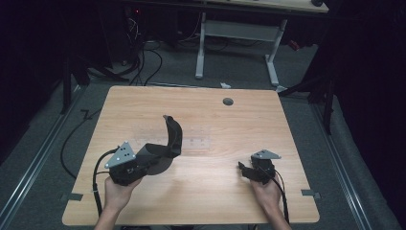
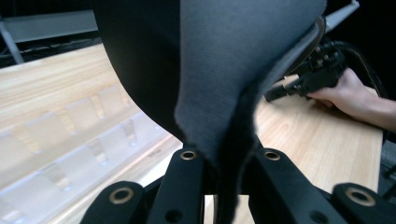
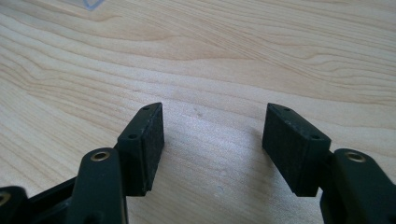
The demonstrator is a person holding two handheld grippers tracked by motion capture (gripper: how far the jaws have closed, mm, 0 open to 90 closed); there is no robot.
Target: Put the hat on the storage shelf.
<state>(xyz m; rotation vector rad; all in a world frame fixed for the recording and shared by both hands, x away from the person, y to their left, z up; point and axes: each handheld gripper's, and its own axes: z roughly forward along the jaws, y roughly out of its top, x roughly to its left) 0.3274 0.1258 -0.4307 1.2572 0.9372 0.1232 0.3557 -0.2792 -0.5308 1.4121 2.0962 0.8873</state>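
Dark grey fabric, a curved cap-like piece (image 1: 170,141) at 9 o'clock of the light wood table (image 1: 201,191), is pinched by the left gripper (image 1: 143,160); its own view shows the cloth (image 2: 219,70) clamped between closed jaws, its upper part cut off. The right gripper (image 3: 212,140), at 4 o'clock, stands open over bare wood. A clear plastic rack (image 2: 60,158) is faint from above; no legible writing.
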